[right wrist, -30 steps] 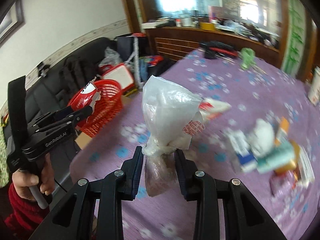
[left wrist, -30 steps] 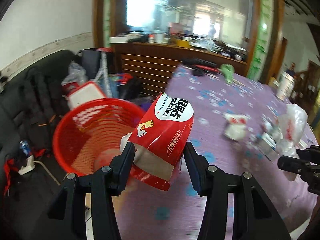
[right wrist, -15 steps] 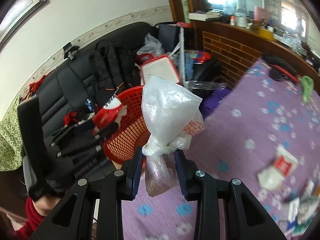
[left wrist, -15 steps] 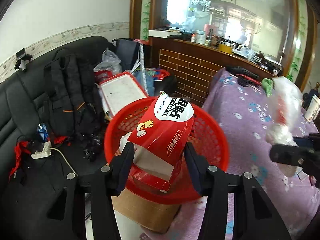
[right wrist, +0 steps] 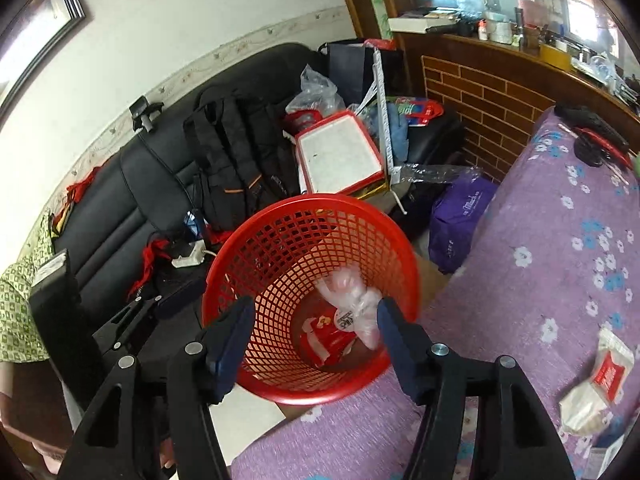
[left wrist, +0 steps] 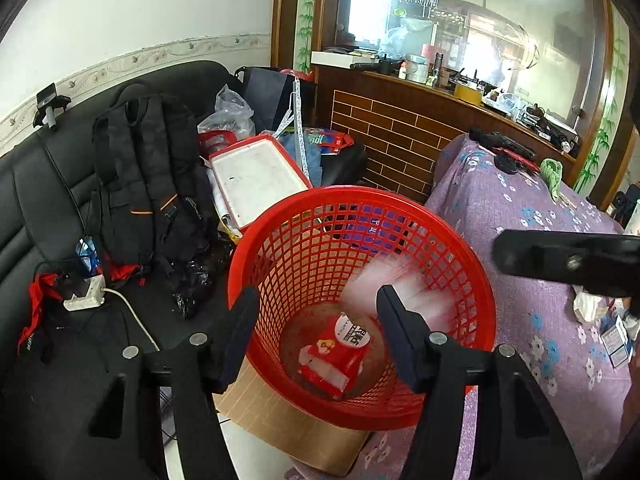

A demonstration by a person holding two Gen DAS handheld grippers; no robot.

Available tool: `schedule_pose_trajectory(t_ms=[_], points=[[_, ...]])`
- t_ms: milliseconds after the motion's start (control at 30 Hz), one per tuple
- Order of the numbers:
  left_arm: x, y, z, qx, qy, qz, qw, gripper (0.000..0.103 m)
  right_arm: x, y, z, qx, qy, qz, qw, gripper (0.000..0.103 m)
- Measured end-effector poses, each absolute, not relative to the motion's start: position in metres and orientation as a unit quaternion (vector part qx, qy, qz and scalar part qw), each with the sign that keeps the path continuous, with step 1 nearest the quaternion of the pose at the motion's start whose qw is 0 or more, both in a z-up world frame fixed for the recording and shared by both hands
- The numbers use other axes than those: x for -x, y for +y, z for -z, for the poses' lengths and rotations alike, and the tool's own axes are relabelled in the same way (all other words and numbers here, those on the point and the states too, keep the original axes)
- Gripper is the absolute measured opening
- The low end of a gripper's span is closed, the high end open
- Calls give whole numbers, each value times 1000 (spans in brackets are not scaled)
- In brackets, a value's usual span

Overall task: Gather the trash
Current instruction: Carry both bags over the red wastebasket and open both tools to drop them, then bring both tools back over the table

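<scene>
As both pairs of tongs hang over the red basket [left wrist: 360, 300], each has just let go: the left tongs [left wrist: 316, 336] have been opening and stand parted with nothing between them, and the right tongs [right wrist: 316, 340] have sprung apart too, empty.

Straight below them, on the basket's floor, lies the red snack packet [left wrist: 334, 354], face up. The knotted clear plastic bag [right wrist: 354, 298] is a blur inside the basket, tumbling down on the desk side and landing partly over the packet. So this load of trash is in the basket, which sits on a piece of cardboard [left wrist: 280, 416] beside the desk [right wrist: 540, 280] with its purple flowered cloth.

What the next move turns on, to my eye, lies the other way: the leftover litter is back on the desk, to the right of the basket. A crumpled white and red wrapper [right wrist: 596, 392] lies there, just right of the right tongs in their own view and well apart from the left pair, so the right hand looks the nearer one to fetch it. More scraps [left wrist: 600, 316] show at the desk's near edge under the right tongs' arm.

Farther off, a black sofa carries a black backpack [left wrist: 148, 184] and a white foam box [left wrist: 256, 180].
</scene>
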State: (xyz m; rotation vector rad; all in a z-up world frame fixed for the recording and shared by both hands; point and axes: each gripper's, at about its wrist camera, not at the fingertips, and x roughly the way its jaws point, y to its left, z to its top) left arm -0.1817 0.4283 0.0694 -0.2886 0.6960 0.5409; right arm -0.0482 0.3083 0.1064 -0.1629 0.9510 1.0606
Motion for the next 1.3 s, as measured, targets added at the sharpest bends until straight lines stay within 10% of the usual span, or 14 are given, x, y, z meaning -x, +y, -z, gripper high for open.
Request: schedule_pose_trajectory(t_ms=[267, 1300], points=[[193, 385, -84, 115, 298, -253, 913, 79, 65, 222, -110, 40, 419, -447, 789, 71], [86, 144, -84, -29, 362, -36, 931, 80, 91, -111, -68, -113, 413, -203, 881, 71]])
